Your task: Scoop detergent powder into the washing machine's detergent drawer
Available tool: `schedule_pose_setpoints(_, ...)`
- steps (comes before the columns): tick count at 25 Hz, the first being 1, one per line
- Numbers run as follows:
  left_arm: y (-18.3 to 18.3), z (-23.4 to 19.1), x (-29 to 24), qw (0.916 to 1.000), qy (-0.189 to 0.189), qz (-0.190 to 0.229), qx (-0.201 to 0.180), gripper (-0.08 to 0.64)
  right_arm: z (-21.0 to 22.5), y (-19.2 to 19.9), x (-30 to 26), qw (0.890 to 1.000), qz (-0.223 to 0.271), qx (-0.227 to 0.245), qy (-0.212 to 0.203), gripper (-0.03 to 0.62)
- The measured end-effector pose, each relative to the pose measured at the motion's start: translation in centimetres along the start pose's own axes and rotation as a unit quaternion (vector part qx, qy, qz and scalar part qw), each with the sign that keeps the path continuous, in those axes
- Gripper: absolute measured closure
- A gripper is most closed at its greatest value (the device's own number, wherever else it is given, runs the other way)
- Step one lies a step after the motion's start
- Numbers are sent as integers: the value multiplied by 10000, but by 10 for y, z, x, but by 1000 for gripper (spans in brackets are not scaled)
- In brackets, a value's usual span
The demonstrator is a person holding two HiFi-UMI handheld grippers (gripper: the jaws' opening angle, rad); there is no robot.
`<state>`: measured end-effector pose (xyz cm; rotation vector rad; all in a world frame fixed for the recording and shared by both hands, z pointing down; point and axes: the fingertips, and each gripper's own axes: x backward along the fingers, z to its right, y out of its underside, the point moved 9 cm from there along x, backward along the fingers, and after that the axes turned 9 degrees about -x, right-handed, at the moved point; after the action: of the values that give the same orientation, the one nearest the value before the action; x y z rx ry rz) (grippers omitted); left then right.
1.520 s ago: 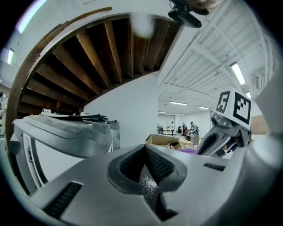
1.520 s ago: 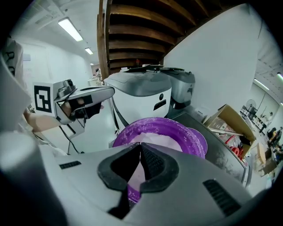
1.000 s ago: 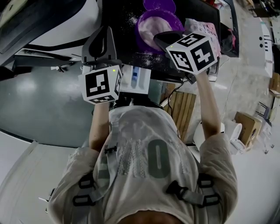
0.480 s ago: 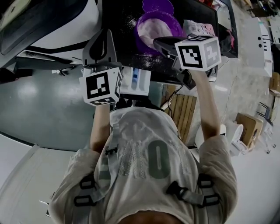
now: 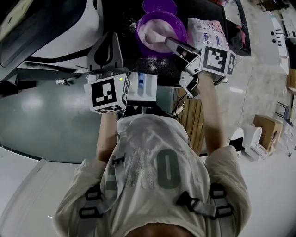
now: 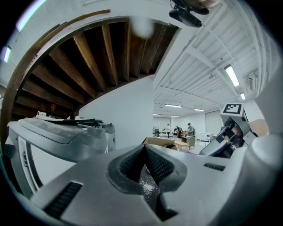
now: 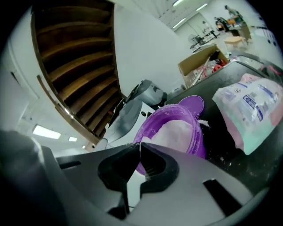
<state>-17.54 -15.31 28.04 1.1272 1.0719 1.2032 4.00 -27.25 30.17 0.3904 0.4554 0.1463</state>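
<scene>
Detergent powder (image 5: 155, 36) sits in purple bowl (image 5: 138, 31); right gripper (image 5: 170, 42) at rim, left gripper (image 5: 110, 37) beside drawer (image 5: 142, 86), both jaws closed, empty.

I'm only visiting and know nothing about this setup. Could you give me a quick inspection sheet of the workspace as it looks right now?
Surface: dark top, dusted with spilled powder.
Job's things: purple bowl holding white detergent powder; detergent bag beside it; white drawer jutting out at the near edge.
Clutter: purple lid behind the bowl.
Grippers: left tool shut, nothing in it, left of the drawer; right tool shut, nothing seen in it, at the bowl's near rim.
Cables: one dark cable hangs below the surface.
Surroundings: wooden slats and a cardboard box on the floor.
</scene>
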Motion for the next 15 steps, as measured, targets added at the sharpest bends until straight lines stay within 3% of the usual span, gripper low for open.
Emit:
schedule_pose_setpoints(5,-2,6,-2,9999,64,13,-101,540,15,-1,13,9915,840,-925,-353,583)
schedule_pose_setpoints(10,-6,15,-5,9997,141,9,-188,540,18,9,20,9743,1554,-1434,-779,581)
schedule_pose_setpoints(12,-9,20,-6,9996,177,16,-223,540,18,15,22,9613,1899,-1742,-976,583)
schedule_pose_setpoints(15,-9,27,-6,9993,251,1,-268,540,22,26,23,9300,2469,-2348,-1378,583)
